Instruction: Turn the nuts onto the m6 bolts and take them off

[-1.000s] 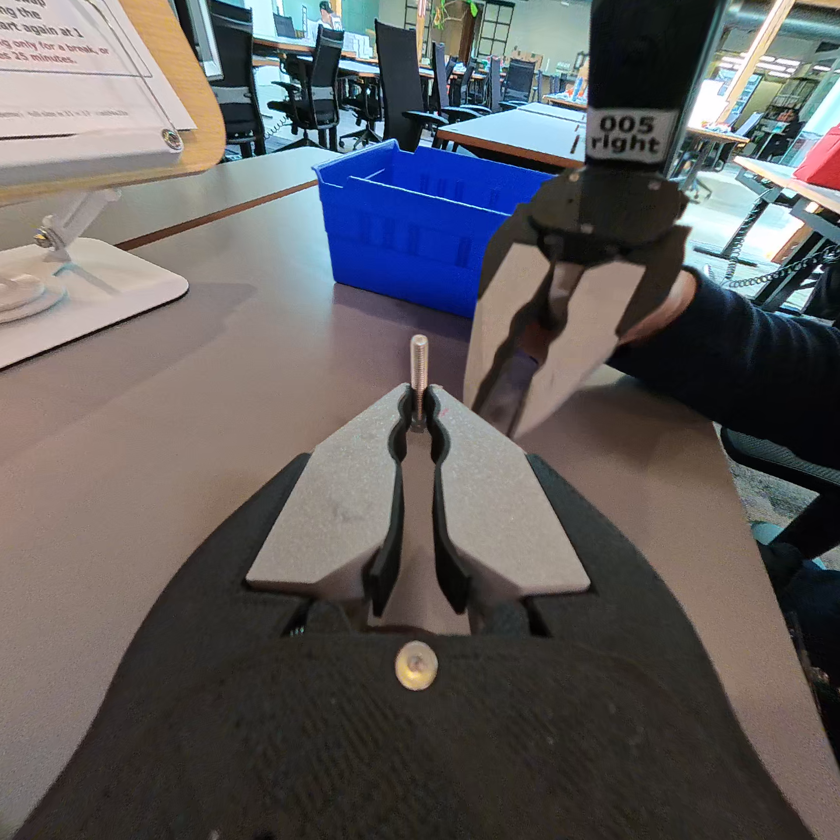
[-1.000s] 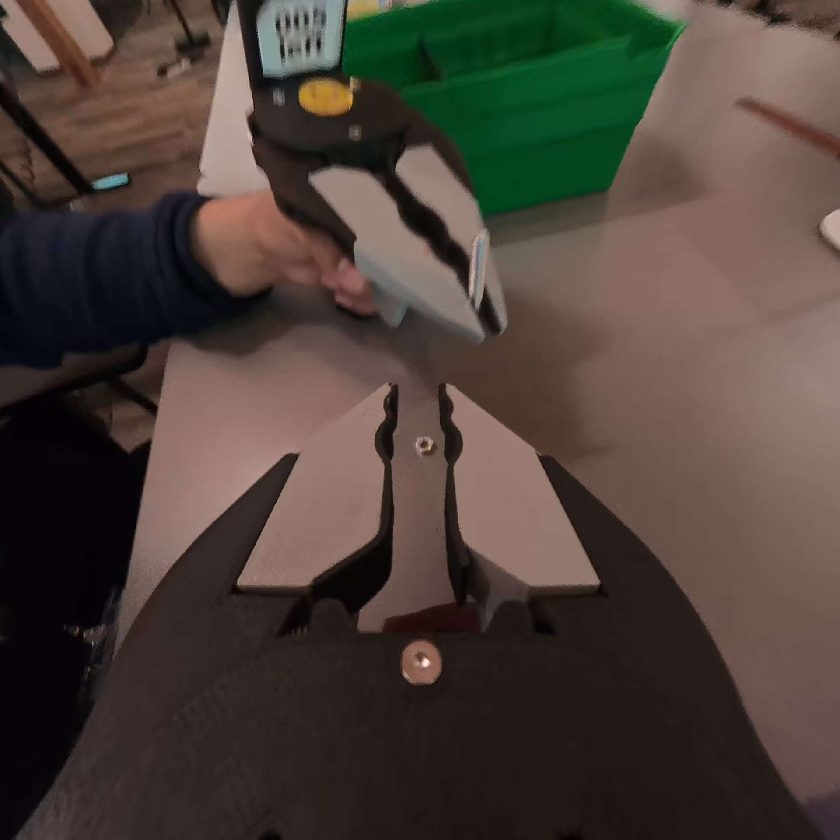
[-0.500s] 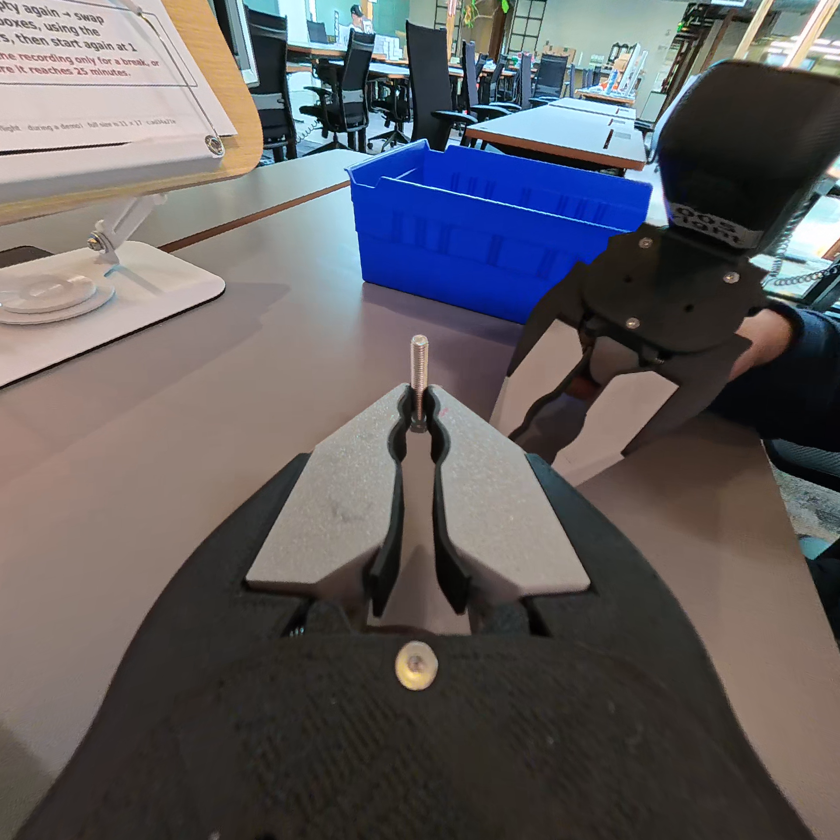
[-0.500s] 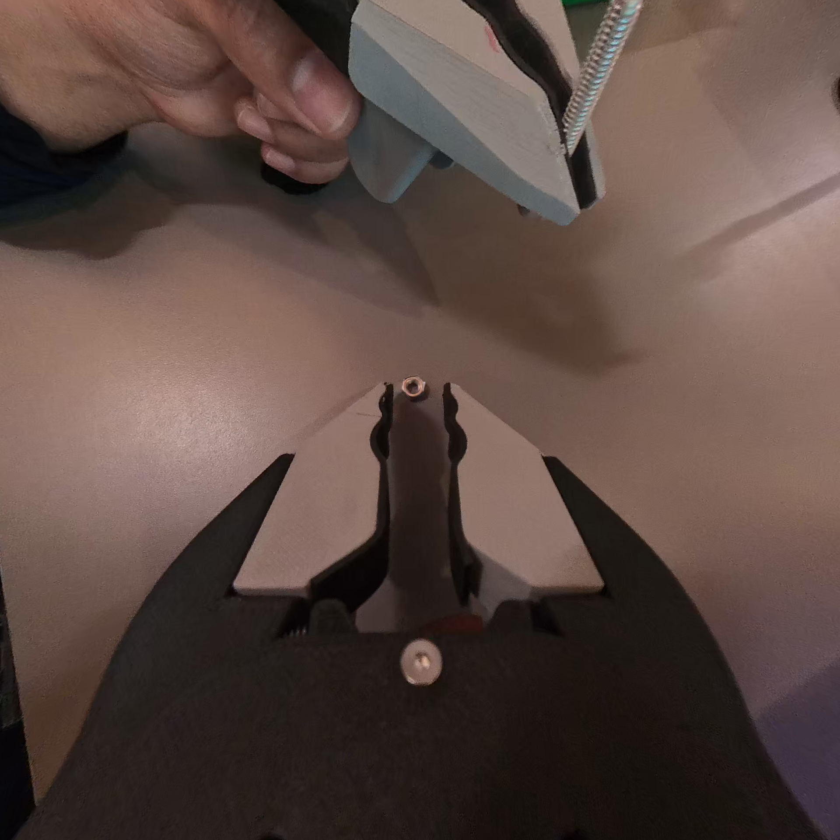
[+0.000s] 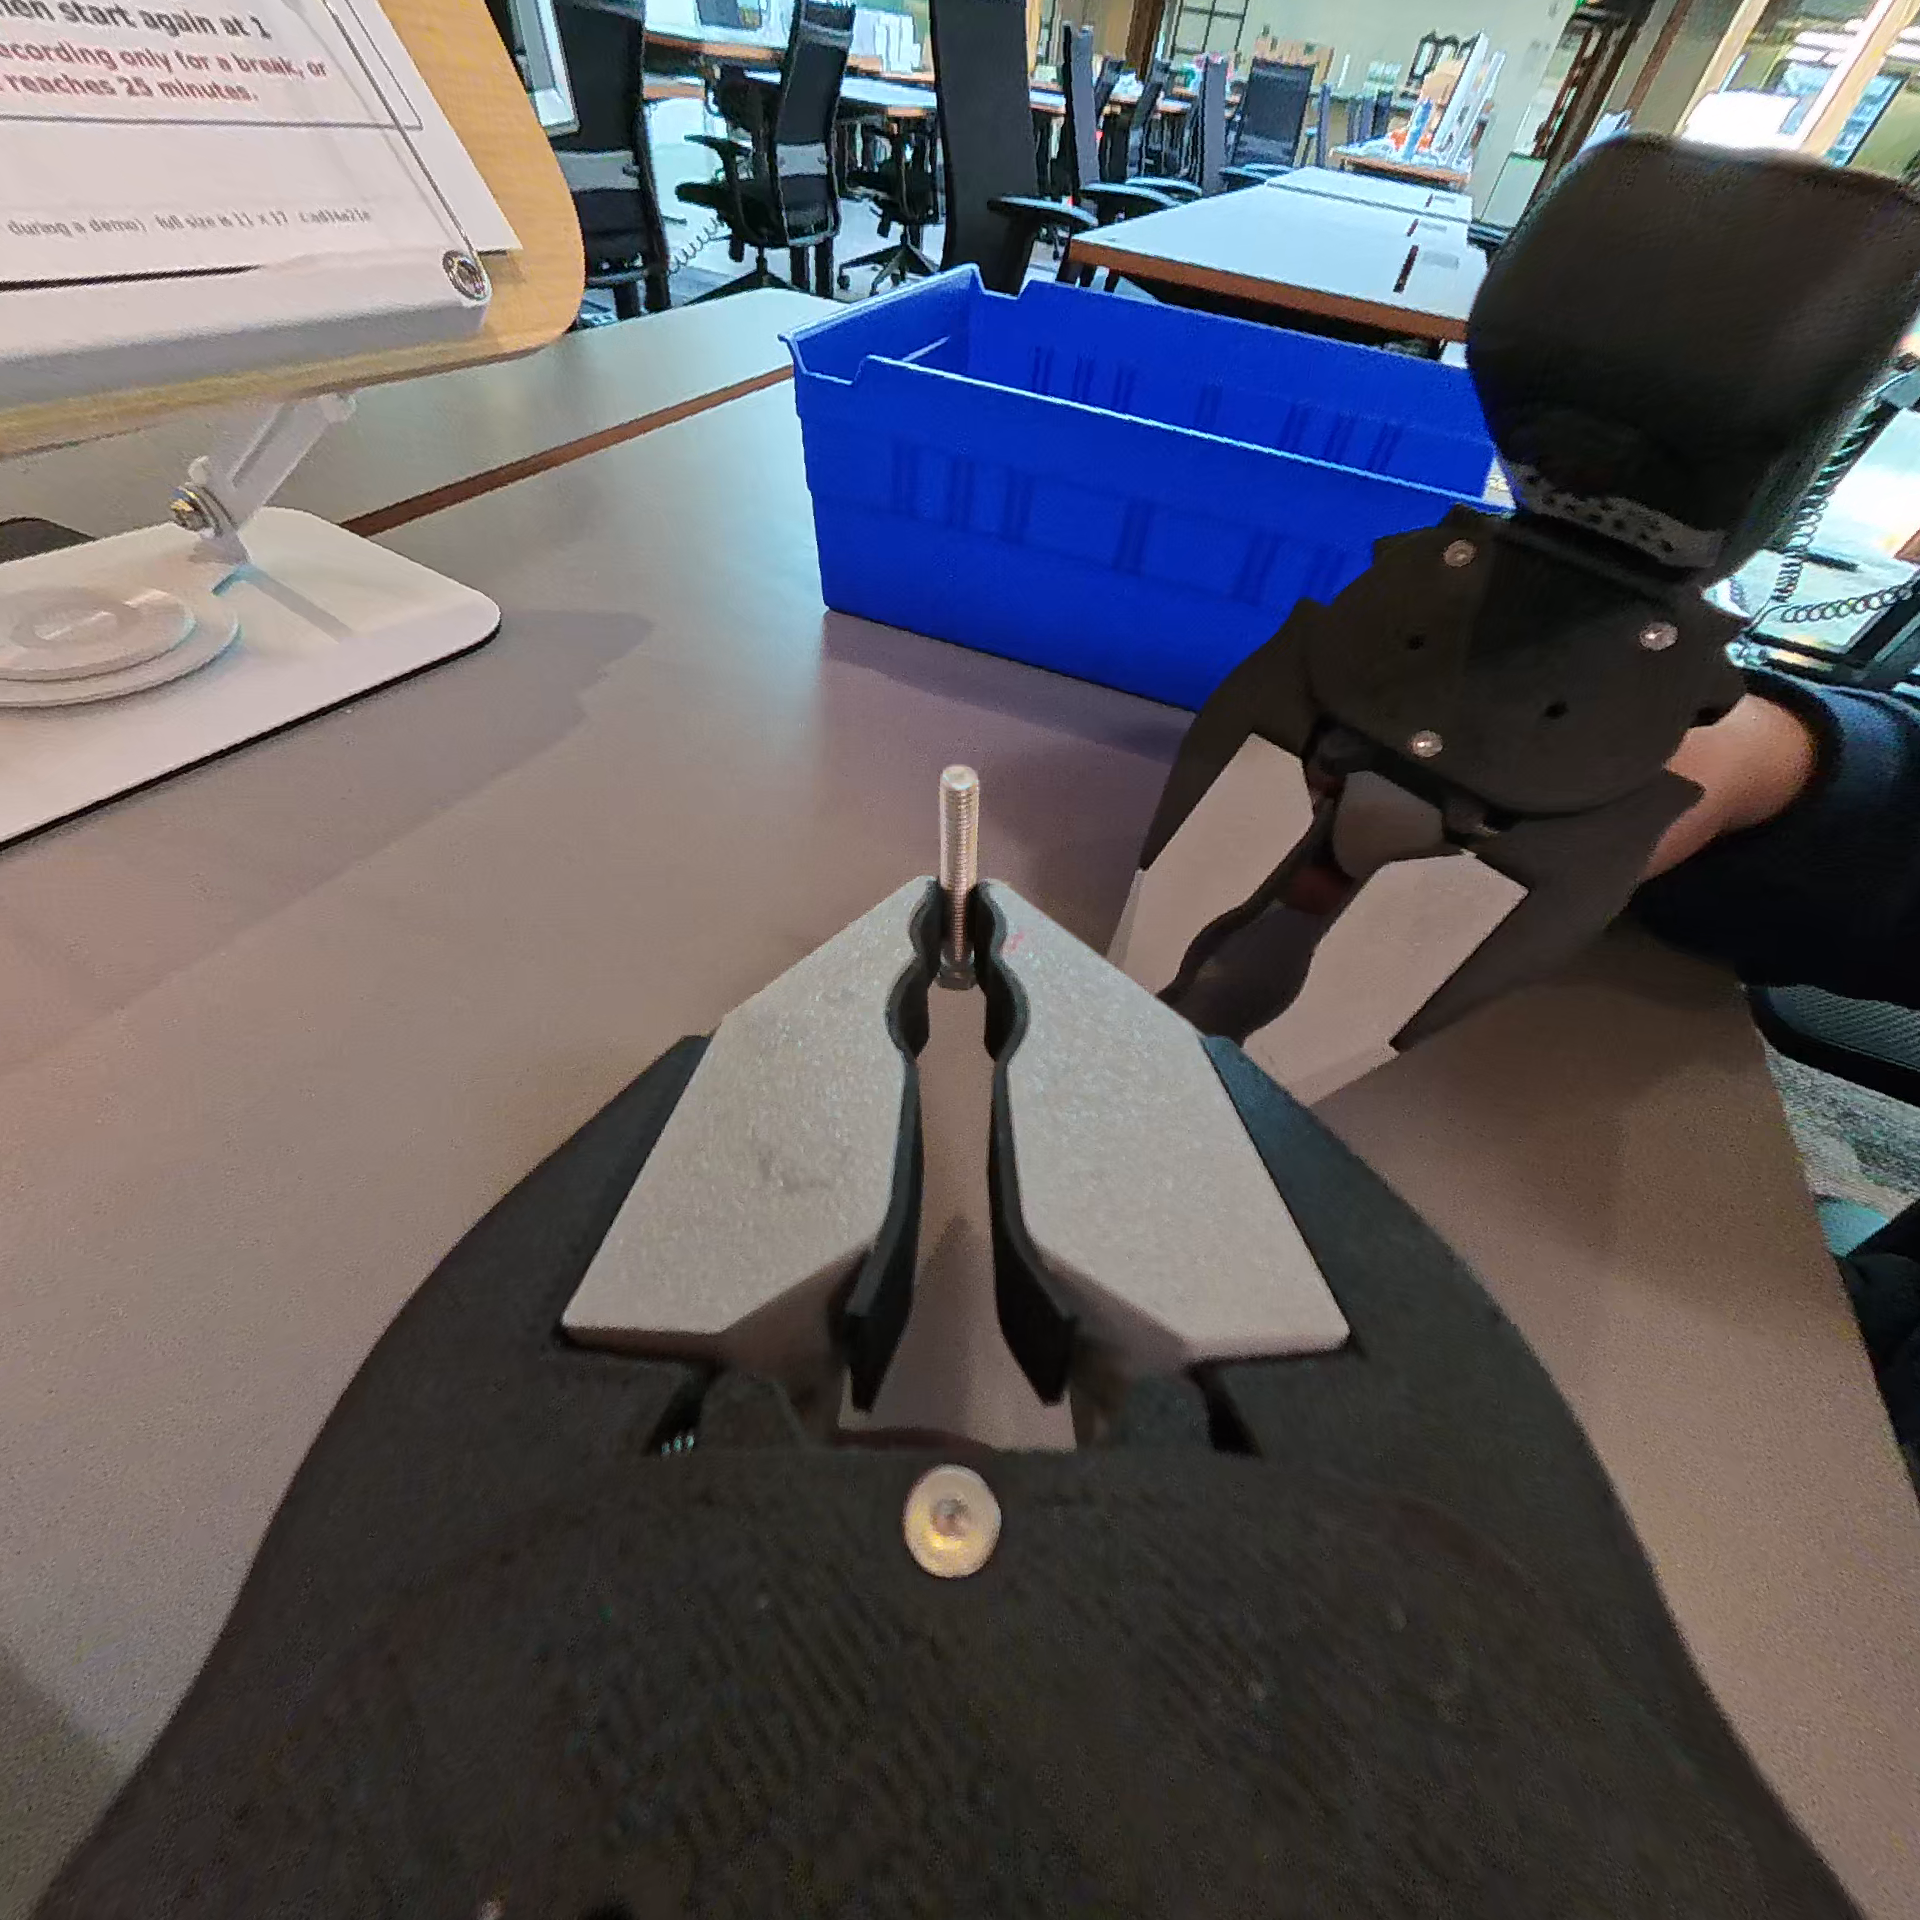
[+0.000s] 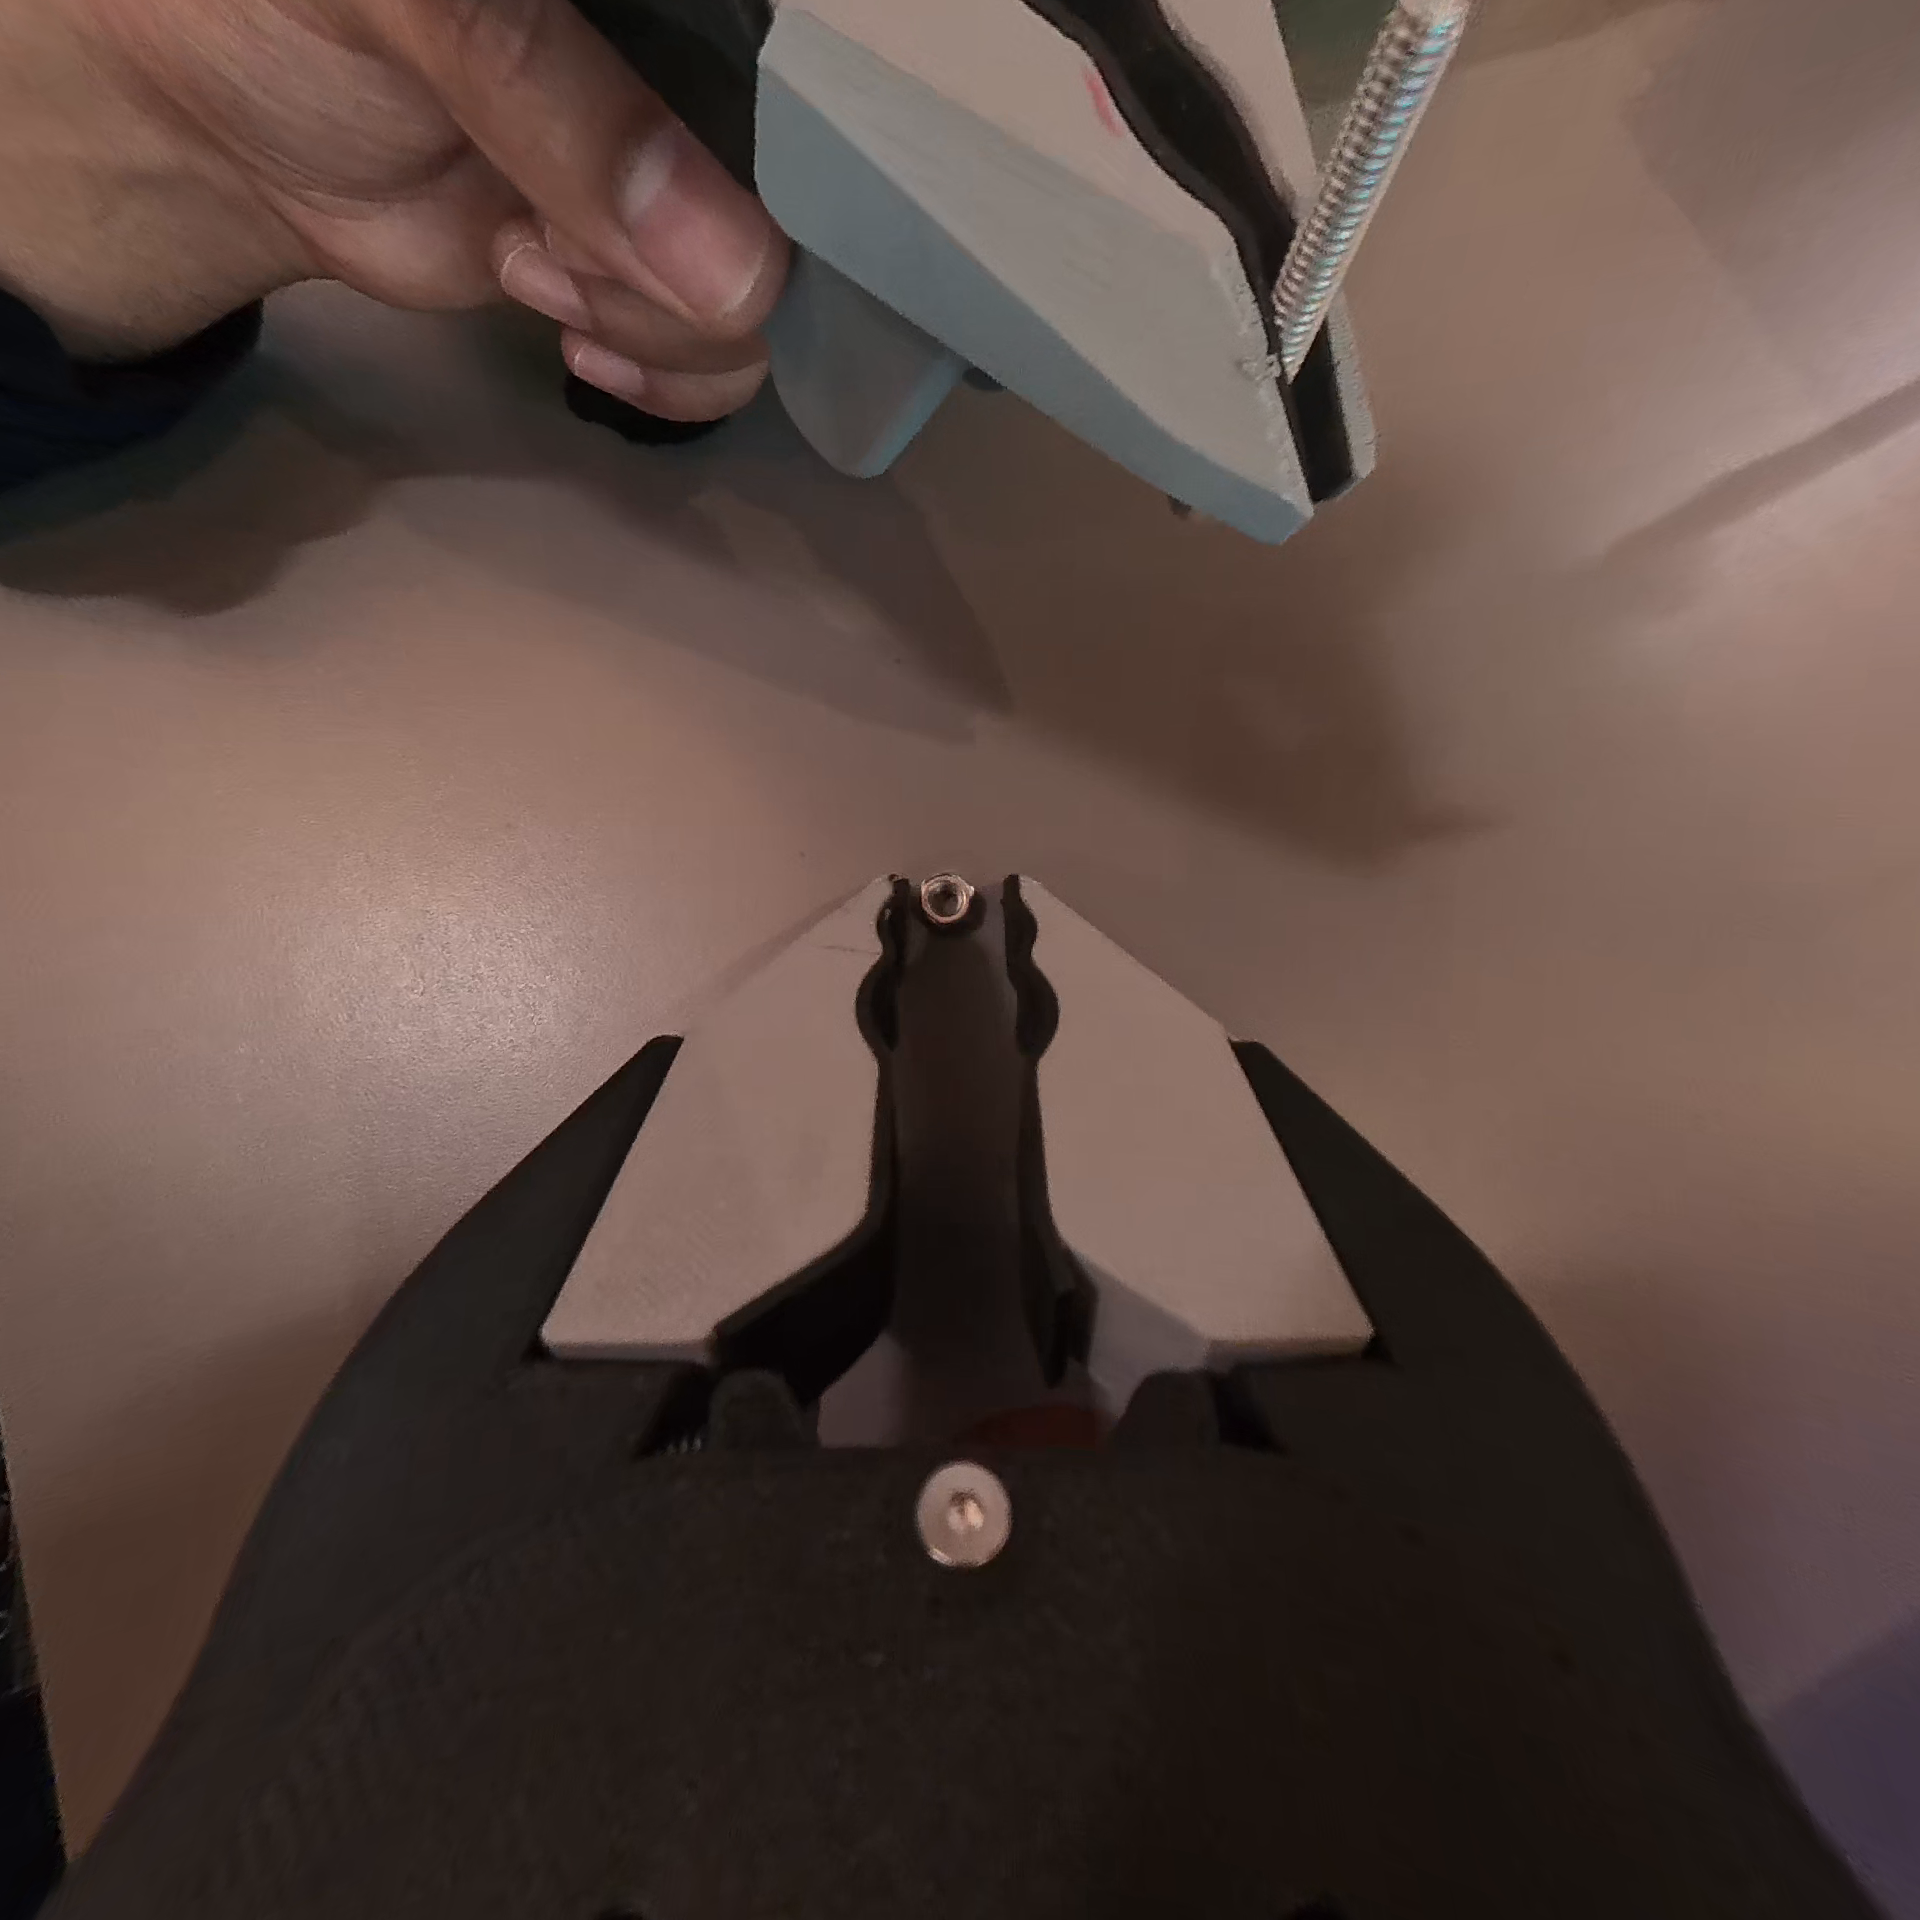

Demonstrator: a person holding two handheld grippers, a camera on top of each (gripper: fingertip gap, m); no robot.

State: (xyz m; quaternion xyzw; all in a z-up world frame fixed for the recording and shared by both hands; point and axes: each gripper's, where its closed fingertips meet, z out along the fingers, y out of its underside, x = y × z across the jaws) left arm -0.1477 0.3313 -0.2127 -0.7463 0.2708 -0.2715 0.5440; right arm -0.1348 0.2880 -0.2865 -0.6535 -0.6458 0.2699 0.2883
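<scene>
Left wrist view shows the left gripper (image 5: 958, 935) with its two grey fingers squeezed tight on a thin silver metal bolt (image 5: 958, 831). The bolt stands straight up out of the finger tips, with its threaded end on top. Behind the bolt sits a blue plastic box (image 5: 1101, 520) on the grey bench (image 5: 520, 883). A white stand with a paper sheet (image 5: 208, 582) is far to the left of the bolt. The right gripper (image 5: 1299, 966) is to the right of the bolt, tipped down toward the bench.

In the right wrist view, the right gripper (image 6: 951, 896) has its fingers a little apart. A small silver six-sided nut (image 6: 943, 899) lies flat on the bench between the tips, nearer the left finger. The bolt (image 6: 1351, 197) is above and to the right of the nut, well apart from it. A person's hand (image 6: 416, 177) holds the left gripper (image 6: 1304, 416).
</scene>
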